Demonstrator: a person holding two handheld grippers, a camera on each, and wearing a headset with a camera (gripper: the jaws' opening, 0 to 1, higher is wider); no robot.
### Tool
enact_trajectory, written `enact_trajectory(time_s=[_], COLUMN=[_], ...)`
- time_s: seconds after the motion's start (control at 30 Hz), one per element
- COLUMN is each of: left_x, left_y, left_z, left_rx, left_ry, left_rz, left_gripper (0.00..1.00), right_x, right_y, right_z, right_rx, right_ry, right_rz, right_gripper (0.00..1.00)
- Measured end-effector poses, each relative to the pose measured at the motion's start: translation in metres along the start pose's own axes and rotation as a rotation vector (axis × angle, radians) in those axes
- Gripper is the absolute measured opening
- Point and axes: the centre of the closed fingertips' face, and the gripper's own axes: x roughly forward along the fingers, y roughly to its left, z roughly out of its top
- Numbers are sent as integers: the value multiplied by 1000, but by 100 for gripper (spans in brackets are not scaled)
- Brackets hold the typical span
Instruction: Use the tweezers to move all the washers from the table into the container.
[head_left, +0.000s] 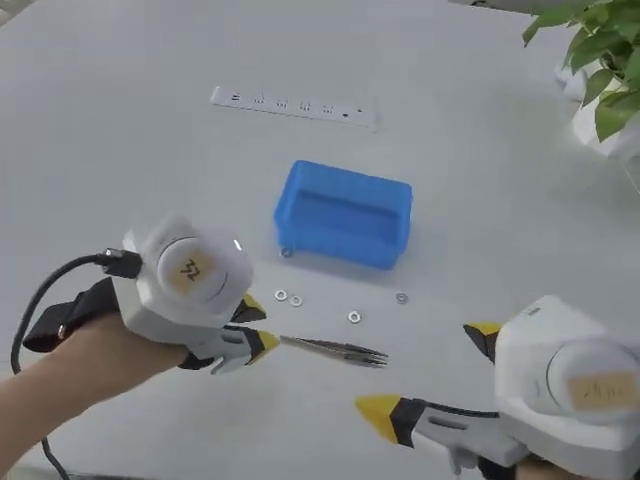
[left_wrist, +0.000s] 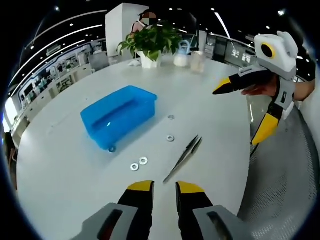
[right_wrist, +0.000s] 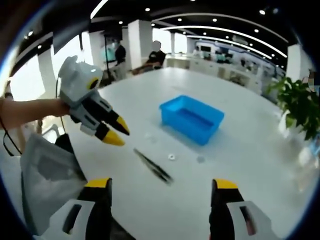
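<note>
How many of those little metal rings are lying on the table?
5 washers: one at a corner of the blue container, two side by side before it, one nearer the tweezers, one further right. Its near wall could hide more.

- Head view: bright, even overhead light; the pale tabletop (head_left: 120, 170) looks washed out, and the container (head_left: 345, 212) casts only a soft, faint shadow.
- Gripper views: strong fisheye bending at the edges; ceiling lights (left_wrist: 220, 19) glare as strips.
- Right gripper view: soft, the tweezers (right_wrist: 154, 167) blurred.
</note>
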Motion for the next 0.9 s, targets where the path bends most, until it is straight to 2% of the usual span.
enact_trajectory(time_s=[0.2,0.33,0.43,0.57,0.63,0.77,0.9], left_x=[15,22,27,32,35,37,36], left_y=[0,-3,-6,-7,-7,-6,-10], left_z=[-1,-3,-6,-8,-11,-11,-11], left_rx=[39,81,103,137,163,203,239], left_ry=[19,39,62,65,79,83,85], left_rz=[-40,-67,-85,-93,-103,-109,-130], left_gripper=[10,7,5,4,4,2,0], right_x=[-1,-1,0,1,2,2,3], right_y=[1,0,-1,-1,0,2,4], right_z=[0,-1,0,-2,-2,-4,-3], right_rx=[36,23,26,20,22,11,6], right_ry=[-16,-9,-13,-4,-2,3,4], right_rz=[15,13,16,15,19,23,31], right_gripper=[69,66,67,67,67,67,66])
